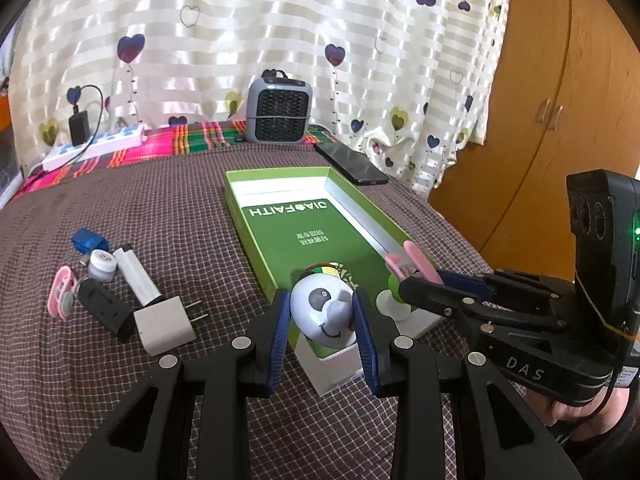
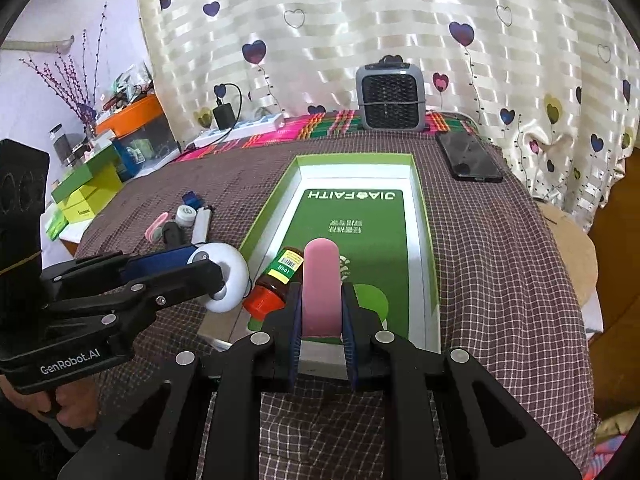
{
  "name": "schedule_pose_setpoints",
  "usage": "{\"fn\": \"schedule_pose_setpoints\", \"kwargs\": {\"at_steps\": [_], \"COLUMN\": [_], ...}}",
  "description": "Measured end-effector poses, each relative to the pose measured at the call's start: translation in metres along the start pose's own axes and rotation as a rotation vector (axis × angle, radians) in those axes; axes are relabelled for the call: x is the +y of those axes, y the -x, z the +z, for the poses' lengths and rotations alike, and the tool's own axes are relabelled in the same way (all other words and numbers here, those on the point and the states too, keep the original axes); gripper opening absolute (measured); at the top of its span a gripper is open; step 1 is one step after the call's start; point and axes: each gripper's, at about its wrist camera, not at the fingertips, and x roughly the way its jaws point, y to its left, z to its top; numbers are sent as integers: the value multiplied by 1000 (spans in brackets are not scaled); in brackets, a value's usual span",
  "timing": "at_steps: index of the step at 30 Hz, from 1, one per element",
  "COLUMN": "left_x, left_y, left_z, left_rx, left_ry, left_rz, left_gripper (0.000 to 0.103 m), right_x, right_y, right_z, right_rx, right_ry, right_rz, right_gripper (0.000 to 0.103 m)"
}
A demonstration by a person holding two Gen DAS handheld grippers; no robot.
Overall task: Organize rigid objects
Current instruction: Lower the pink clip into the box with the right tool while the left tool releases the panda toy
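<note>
Left tongs [image 1: 322,322] grasp a white egg-shaped panda toy [image 1: 320,308] over the green cardboard box's [image 1: 240,216] near edge; right tongs [image 2: 322,330] clench a pink rounded clip [image 2: 321,288] there, beside a red-capped brown bottle [image 2: 276,282]. Chargers [image 1: 164,328] lie near the bed's left edge.

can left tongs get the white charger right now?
Probably not: the left tongs are shut on the panda toy. The charger lies unobstructed on the cloth to their left, but they must release first.
</note>
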Motion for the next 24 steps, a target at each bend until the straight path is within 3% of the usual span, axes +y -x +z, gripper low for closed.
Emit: {"fn": "schedule_pose_setpoints", "kwargs": {"at_steps": [14, 24], "left_x": [1, 1], "left_y": [-11, -23], "left_z": [3, 8], "left_rx": [5, 19], "left_ry": [8, 0], "left_rz": [9, 17], "left_gripper": [30, 30], "right_x": [12, -6], "right_y": [-17, -25], "right_z": [-3, -3], "right_rx": [43, 76], "right_ry": [40, 14], "right_rz": [26, -57], "right_gripper": [19, 19]}}
